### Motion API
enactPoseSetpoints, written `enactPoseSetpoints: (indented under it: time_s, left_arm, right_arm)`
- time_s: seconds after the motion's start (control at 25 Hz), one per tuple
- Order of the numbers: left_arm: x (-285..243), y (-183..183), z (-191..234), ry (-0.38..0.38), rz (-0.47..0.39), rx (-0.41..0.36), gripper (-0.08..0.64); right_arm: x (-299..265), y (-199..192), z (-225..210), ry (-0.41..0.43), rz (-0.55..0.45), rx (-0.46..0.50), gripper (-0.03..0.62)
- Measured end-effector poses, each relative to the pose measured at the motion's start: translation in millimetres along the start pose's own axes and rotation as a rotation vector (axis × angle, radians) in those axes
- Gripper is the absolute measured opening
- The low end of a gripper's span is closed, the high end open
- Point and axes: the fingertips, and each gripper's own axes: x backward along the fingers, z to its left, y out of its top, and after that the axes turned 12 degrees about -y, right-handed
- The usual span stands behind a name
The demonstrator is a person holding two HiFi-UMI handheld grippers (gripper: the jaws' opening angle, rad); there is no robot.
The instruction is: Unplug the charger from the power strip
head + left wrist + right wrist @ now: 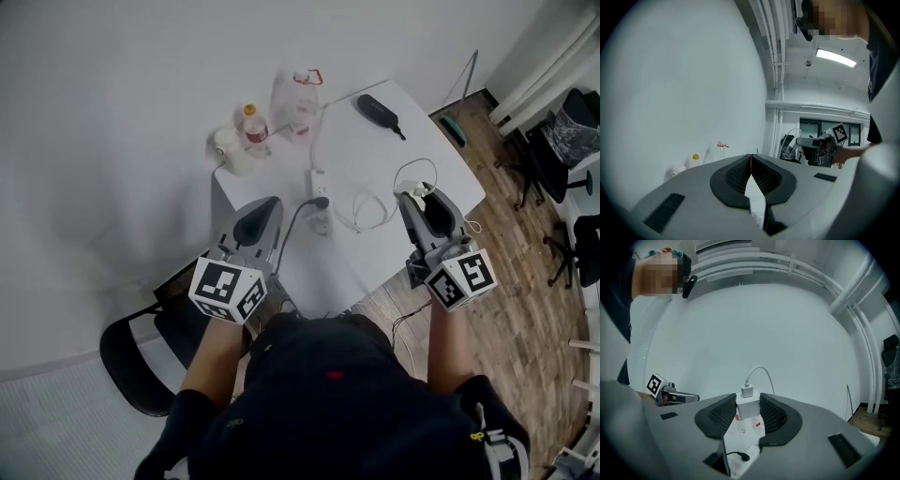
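Observation:
My right gripper (413,195) is shut on the white charger (419,188), held in the air above the table's right part. In the right gripper view the charger (748,407) sits squeezed between the black pads, and its white cable (760,372) arches up from its top. The cable (371,210) loops loosely over the white table (441,159). The white power strip (319,184) lies mid-table with a black plug (323,202) in it; it also shows below the jaws, power strip (746,454). My left gripper (270,201) hovers left of the strip, shut and empty (751,157).
Two clear bottles (302,97), a yellow-capped bottle (252,123) and a white jar (225,142) stand at the table's far left corner. A black oblong device (379,112) lies at the far side. A black chair (131,367) is near left; office chairs (572,136) stand at right.

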Motion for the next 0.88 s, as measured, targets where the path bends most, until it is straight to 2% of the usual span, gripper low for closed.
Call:
enactPoseSetpoints:
  time_s: [0.2, 0.4, 0.88]
  left_arm:
    - [7, 17, -1, 0.008, -0.035, -0.031, 0.023]
    - [13, 28, -1, 0.016, -0.065, -0.048, 0.023]
    - [10, 23, 2, 0.023, -0.044, -0.054, 0.023]
  right_arm:
    - [8, 21, 1, -0.022, -0.040, 0.030, 0.166]
    - [10, 20, 3, -0.025, -0.040, 0.010, 0.166]
    - [8, 12, 0, -0.023, -0.024, 0.010, 0.166]
